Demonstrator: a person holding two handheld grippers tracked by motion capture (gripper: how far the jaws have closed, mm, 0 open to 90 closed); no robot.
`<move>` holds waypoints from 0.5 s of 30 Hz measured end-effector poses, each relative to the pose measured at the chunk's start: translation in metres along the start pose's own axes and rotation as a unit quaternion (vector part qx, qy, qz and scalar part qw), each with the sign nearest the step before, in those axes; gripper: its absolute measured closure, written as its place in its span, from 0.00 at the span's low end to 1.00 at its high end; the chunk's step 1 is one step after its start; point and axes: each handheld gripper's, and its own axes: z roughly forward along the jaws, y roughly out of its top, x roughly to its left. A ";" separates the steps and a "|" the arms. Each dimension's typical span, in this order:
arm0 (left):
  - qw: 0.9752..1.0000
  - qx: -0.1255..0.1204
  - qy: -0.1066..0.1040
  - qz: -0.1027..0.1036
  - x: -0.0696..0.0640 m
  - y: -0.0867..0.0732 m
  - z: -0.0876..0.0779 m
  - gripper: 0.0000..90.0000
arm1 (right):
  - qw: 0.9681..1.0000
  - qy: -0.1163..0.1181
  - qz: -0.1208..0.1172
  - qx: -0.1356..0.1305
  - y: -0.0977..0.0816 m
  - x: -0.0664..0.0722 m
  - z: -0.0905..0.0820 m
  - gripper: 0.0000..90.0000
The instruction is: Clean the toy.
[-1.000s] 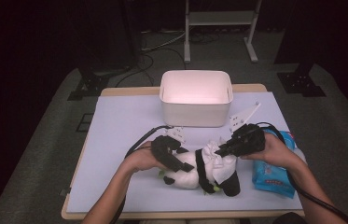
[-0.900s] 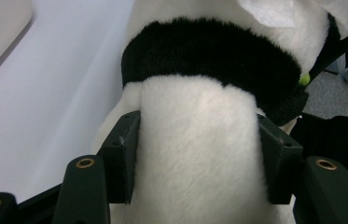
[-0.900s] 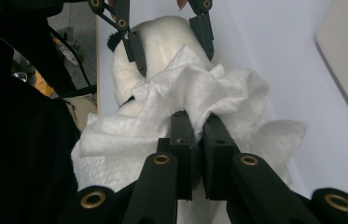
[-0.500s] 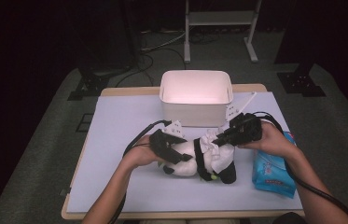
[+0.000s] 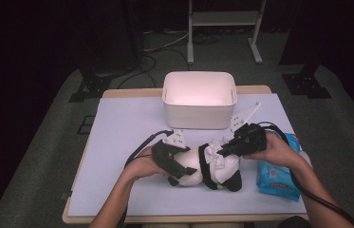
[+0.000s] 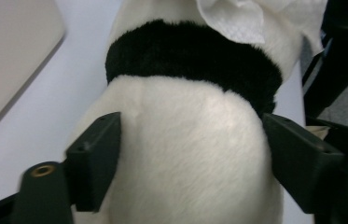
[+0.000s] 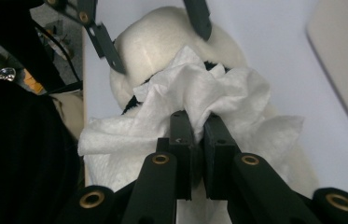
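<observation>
A black-and-white plush panda (image 5: pixel 189 175) lies on its side at the table's front middle. My left gripper (image 5: pixel 185 171) reaches in from the left and its jaws flank the white body (image 6: pixel 185 163). They have just been opening and now stand wide, with the toy between them and not squeezed. My right gripper (image 5: pixel 220 151) comes from the right, shut on a crumpled white tissue (image 7: pixel 199 88) that rests on the panda near its black band. In the right gripper view the left gripper's jaws sit on either side of the toy's rounded end (image 7: pixel 162 42).
A white open bin (image 5: pixel 198 118) stands behind the toy at the table's centre back. A blue wipes pack (image 5: pixel 276 175) lies at the front right, under my right forearm. The lavender table top (image 5: pixel 117 128) has free room on the left.
The right gripper with the tissue rose slightly over the toy's head and settled back onto it. The left hand and the panda stay where they were.
</observation>
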 end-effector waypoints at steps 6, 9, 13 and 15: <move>1.000 -0.012 -0.009 -0.009 -0.002 -0.004 -0.007 0.19 | 1.000 0.008 0.000 -0.001 -0.016 0.009 -0.001 0.93; 1.000 -0.005 0.004 -0.015 0.000 -0.008 -0.011 0.13 | 1.000 0.013 0.001 0.002 -0.022 0.012 -0.001 0.93; 1.000 -0.004 -0.001 -0.029 0.002 -0.015 -0.010 0.11 | 1.000 0.016 0.003 0.002 -0.026 0.016 -0.001 0.93; 1.000 -0.007 -0.003 -0.029 0.002 -0.017 -0.008 0.12 | 1.000 0.013 0.004 0.003 -0.025 0.017 -0.001 0.92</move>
